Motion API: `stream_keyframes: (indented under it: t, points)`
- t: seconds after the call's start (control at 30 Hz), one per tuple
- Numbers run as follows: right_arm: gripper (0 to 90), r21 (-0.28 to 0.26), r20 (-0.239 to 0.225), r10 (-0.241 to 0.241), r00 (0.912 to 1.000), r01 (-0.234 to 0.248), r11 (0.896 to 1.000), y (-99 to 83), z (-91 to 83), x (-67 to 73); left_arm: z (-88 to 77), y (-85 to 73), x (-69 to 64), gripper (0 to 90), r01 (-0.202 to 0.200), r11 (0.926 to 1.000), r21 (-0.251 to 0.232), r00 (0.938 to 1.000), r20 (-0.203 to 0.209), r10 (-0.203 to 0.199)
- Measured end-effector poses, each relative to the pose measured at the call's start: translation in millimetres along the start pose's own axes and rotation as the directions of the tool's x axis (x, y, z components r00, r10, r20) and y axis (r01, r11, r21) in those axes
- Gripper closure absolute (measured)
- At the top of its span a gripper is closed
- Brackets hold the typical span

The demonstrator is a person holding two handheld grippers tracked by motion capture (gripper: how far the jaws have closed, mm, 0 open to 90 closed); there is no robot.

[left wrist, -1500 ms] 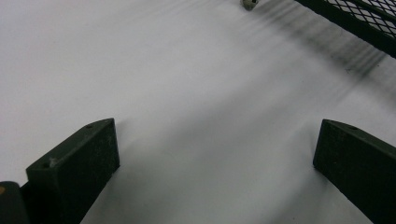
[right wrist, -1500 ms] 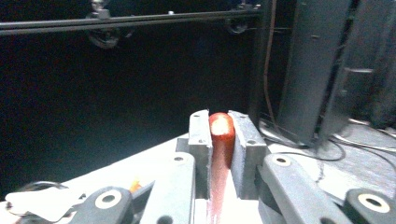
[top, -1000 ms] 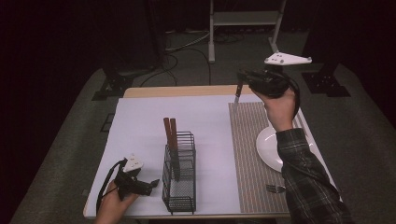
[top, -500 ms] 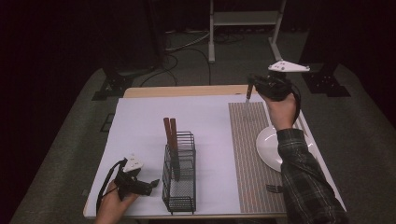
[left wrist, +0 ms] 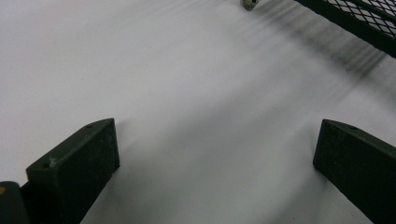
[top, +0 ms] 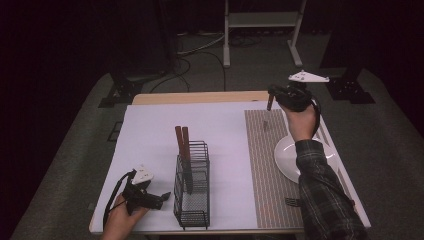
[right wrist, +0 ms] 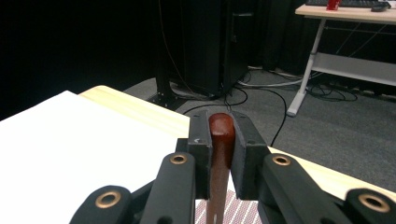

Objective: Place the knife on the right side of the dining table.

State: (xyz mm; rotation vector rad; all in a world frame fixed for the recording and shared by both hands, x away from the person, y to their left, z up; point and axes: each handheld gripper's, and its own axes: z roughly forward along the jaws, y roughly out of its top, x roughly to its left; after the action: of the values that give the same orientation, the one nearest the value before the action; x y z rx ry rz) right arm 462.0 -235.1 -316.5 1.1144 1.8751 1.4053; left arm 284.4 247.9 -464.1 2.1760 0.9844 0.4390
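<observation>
My right gripper (top: 271,99) is raised over the far end of the striped placemat (top: 267,175), shut on a knife (top: 269,107) with a reddish-brown wooden handle. In the right gripper view the handle (right wrist: 220,156) stands upright, pinched between the jaws of the right gripper (right wrist: 222,128), its blade pointing down. Two more wooden-handled knives (top: 181,142) stand in a black wire rack (top: 192,200). The left gripper (top: 162,196) rests on the white table at the front left, just left of the rack. In its own view the left gripper (left wrist: 217,154) is open with nothing between the jaws.
A white plate (top: 286,159) lies on the right of the placemat, partly under the person's sleeve. A fork (top: 295,202) lies near the mat's front edge. The rack's mesh base (left wrist: 355,16) is close ahead of the left gripper. Desk legs and cables stand beyond the table.
The right gripper has carried the knife to the right along the far end of the placemat. The left gripper has stayed where it was.
</observation>
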Motion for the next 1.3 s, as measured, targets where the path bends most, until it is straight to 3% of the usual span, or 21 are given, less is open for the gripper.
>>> stream_keyframes:
  t: [0.4,0.57,1.3]
  points:
    - [78.7,0.005,0.001,0.031,0.9995,-0.031,1.0,-10.3,4.2,-6.1,0.0,0.0,0.0,0.0,0.0,1.0,0.0,1.0,0.0,0.0]
    - [77.1,0.011,0.031,0.006,0.9995,-0.006,1.0,-11.2,-0.3,-9.4,0.0,0.0,0.0,0.0,0.0,1.0,0.0,1.0,0.0,0.0]
    - [68.5,0.034,0.144,0.0,0.9896,-0.005,0.999,-29.3,-26.7,-41.6,0.0,0.0,0.0,0.0,0.0,1.0,0.0,1.0,0.0,0.0]
